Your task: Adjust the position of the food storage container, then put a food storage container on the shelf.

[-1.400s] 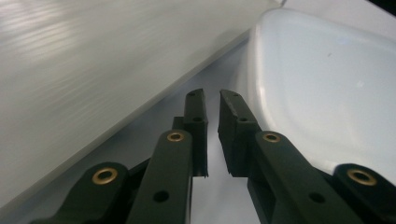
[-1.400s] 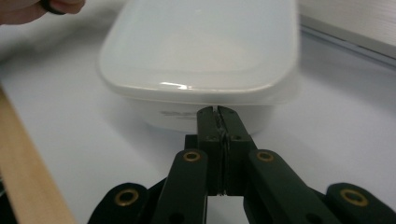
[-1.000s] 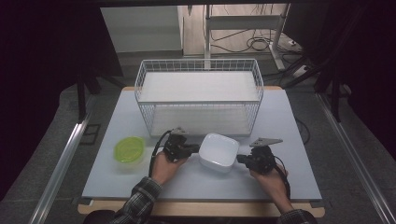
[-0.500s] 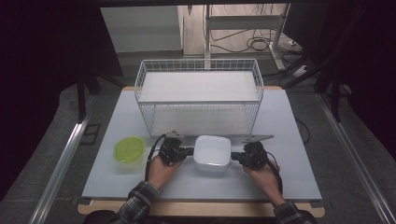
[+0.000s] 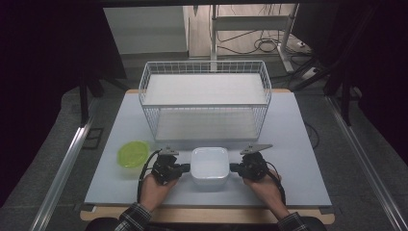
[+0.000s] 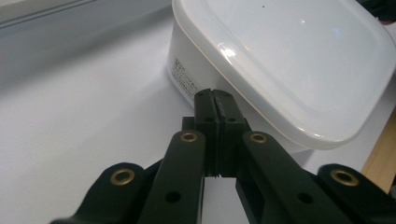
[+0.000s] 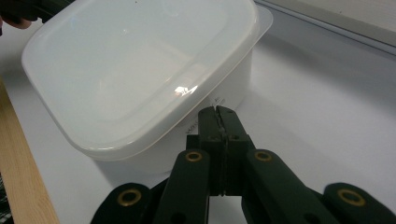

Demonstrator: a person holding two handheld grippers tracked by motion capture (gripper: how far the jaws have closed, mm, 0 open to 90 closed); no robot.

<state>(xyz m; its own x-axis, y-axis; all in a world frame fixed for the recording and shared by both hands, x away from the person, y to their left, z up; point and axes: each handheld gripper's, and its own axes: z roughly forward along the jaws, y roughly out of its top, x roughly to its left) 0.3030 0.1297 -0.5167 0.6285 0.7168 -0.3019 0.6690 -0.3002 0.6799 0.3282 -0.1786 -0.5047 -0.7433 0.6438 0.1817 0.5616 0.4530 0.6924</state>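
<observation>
Dark surroundings frame a pale grey table (image 5: 298, 144) in the high view, with a white wire basket (image 5: 205, 103) in the upper centre of the frame and a yellow-green lid (image 5: 133, 153) at lower left. A white lidded container (image 5: 210, 166) sits low in the centre, just in front of the basket. The left gripper (image 5: 184, 168) meets its left wall and the right gripper (image 5: 235, 168) its right wall, each held level by a hand entering from the bottom edge.

Compared with the pictures from a second and half a second ago, the container has shifted slightly toward the bottom of the frame and now lies square to the table edge rather than skewed; both hands have drawn in to either side of it.

In the left gripper view the jaws are pressed together with nothing between them, their tips at the container's (image 6: 280, 70) side wall below the lid rim. The right gripper view shows the same: jaws together, tips against the wall of the container (image 7: 140, 74).

Judgement: the closed grippers serve as two pushers clamping the container between them, probably for a two-handed lift toward the basket. With smooth walls, slipping is the main risk.
</observation>
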